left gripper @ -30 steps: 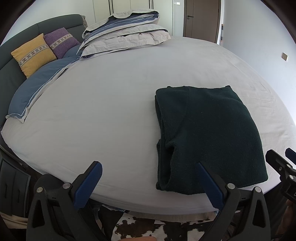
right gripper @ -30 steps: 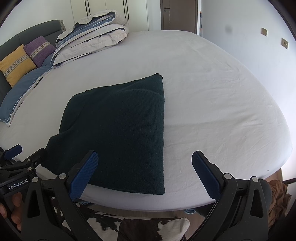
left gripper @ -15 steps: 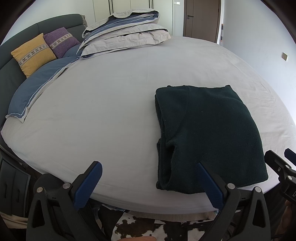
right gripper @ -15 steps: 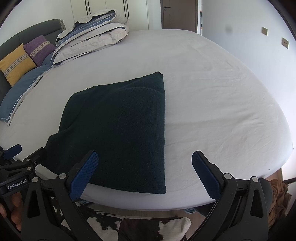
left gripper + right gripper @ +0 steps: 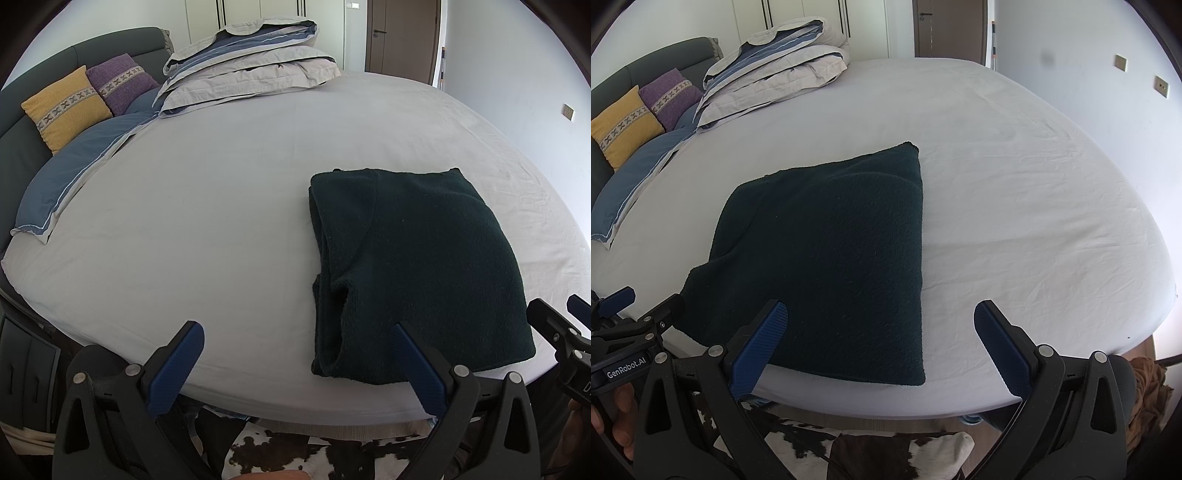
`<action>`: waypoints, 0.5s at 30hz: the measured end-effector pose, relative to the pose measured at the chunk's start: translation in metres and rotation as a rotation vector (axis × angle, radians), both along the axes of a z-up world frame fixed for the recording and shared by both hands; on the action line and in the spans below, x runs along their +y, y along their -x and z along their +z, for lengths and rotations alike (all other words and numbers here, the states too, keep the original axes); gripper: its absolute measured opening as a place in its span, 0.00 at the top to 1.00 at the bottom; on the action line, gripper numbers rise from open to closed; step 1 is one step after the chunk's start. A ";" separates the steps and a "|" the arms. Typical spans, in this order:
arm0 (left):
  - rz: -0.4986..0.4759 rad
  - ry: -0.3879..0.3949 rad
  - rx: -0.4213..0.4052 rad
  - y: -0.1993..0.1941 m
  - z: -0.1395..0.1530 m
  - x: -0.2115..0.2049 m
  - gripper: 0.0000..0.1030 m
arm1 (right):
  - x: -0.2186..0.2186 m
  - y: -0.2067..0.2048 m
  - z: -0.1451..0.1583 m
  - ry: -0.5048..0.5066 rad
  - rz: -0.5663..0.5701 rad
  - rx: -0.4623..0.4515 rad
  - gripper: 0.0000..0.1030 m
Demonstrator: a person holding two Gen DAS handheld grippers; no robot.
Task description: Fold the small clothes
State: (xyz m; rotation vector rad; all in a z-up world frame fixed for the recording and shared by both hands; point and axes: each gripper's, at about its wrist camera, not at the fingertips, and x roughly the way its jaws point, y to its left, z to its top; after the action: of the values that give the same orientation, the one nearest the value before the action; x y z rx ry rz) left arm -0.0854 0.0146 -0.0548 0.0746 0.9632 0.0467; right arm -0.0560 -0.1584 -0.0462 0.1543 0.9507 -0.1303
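A dark green knitted garment [image 5: 417,266] lies folded into a flat rectangle on the white bed sheet [image 5: 207,206], near the bed's front edge. It also shows in the right wrist view [image 5: 831,251]. My left gripper [image 5: 295,365] is open and empty, held off the front edge of the bed, left of the garment's near corner. My right gripper [image 5: 882,343] is open and empty, held just in front of the garment's near right corner. Each gripper shows at the edge of the other's view.
A folded duvet [image 5: 255,74] lies at the far side of the bed. A yellow cushion [image 5: 66,107] and a purple cushion [image 5: 122,83] lean on the grey headboard at the far left. A cowhide rug [image 5: 314,458] lies below the bed's front edge.
Both grippers have drifted slightly, staying open. The garment has not moved.
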 end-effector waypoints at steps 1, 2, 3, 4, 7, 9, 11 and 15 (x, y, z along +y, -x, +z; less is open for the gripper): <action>0.000 0.000 0.000 0.000 0.000 0.000 0.00 | 0.000 0.000 0.000 0.000 0.000 0.001 0.00; 0.000 0.000 0.000 0.000 0.000 0.000 0.00 | 0.001 0.000 -0.001 0.000 0.001 0.002 0.00; 0.000 0.000 0.000 0.000 0.000 0.000 0.00 | 0.001 0.000 -0.001 0.000 0.000 0.002 0.00; 0.000 0.000 0.000 0.000 0.000 0.000 0.00 | 0.001 0.000 -0.002 0.000 0.002 0.002 0.00; 0.001 0.000 0.000 0.000 0.000 0.000 0.00 | 0.001 0.001 -0.002 0.000 0.002 0.001 0.00; 0.000 0.000 0.000 0.000 0.000 0.000 0.00 | 0.001 0.001 -0.002 0.000 0.002 0.002 0.00; 0.000 0.000 0.001 0.000 0.000 0.000 0.00 | 0.001 0.001 -0.002 -0.001 0.002 0.003 0.00; -0.002 0.001 0.002 0.002 -0.001 -0.001 0.00 | 0.001 0.000 -0.002 0.000 0.002 0.002 0.00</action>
State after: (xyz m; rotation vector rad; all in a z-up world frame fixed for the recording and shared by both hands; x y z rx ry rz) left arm -0.0869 0.0141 -0.0563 0.0745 0.9654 0.0442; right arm -0.0564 -0.1576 -0.0480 0.1535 0.9526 -0.1290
